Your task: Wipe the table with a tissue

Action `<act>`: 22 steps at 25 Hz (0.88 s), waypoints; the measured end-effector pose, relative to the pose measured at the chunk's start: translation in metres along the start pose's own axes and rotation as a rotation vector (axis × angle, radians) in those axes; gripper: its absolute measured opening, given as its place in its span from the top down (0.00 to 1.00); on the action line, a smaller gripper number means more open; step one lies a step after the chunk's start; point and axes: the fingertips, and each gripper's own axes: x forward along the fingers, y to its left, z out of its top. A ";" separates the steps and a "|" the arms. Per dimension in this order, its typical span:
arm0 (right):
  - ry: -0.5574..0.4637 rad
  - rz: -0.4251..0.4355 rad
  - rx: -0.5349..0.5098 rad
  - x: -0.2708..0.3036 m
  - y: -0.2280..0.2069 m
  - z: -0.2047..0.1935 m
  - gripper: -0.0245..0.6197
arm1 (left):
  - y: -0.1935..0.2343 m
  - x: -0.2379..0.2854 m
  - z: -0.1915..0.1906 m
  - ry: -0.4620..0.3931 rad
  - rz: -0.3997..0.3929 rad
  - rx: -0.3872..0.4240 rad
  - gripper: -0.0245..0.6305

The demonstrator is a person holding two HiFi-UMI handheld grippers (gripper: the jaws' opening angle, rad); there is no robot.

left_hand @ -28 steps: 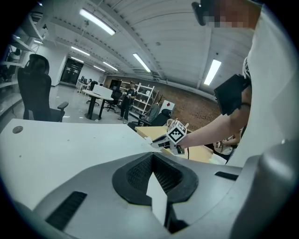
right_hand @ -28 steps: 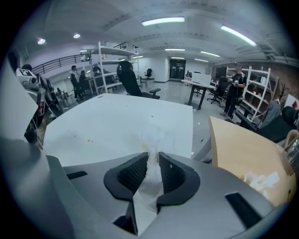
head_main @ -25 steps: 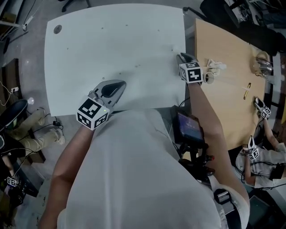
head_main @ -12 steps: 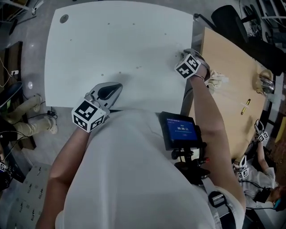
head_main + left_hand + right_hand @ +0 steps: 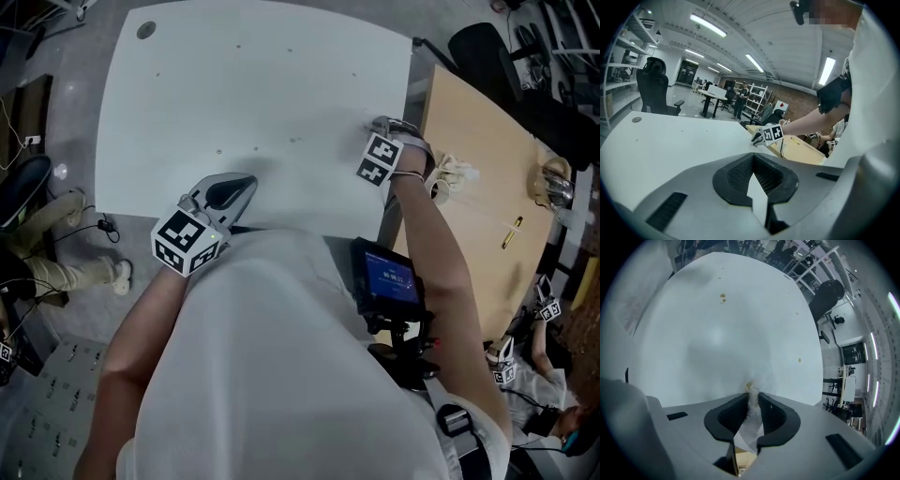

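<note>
closest in, a small screen [image 5: 389,277] is mounted on the person's chest, showing blue. the left gripper [image 5: 246,182] sits low over the near edge of the white table [image 5: 253,84]. its jaws are closed tip to tip with nothing in them, and you can just see a sliver of table through the gap behind the tips. the right gripper [image 5: 752,401] is over by the right edge of that table, tipped steeply down, and its jaws are pinched narrow on the tissue [image 5: 758,379]. that's a white crumpled wad with a bit of brownish stain at the top, sticking out past the tips and pressed onto the table surface. further out on the white top there are a couple of little brown spots [image 5: 723,297], and another speck [image 5: 799,360] off towards the right edge. a round grommet hole [image 5: 145,30] sits in the far left corner. to the right there's a wooden table [image 5: 478,234] just beside the white one, with another crumpled tissue [image 5: 455,169] near its edge, a yellowish pen [image 5: 511,232] and a clear glass [image 5: 553,183] further across. way back in the room there's a black office chair [image 5: 654,91].
</note>
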 end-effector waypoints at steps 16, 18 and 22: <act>-0.320 0.297 0.478 -0.053 0.043 0.026 0.84 | 0.004 -0.007 0.012 -0.044 0.007 0.002 0.96; -0.381 0.277 0.669 -0.050 0.017 0.015 0.84 | 0.005 -0.007 0.013 -0.052 0.014 0.003 0.96; -0.526 0.260 1.075 -0.044 -0.035 -0.010 0.84 | -0.001 -0.005 0.008 -0.060 0.041 -0.004 0.96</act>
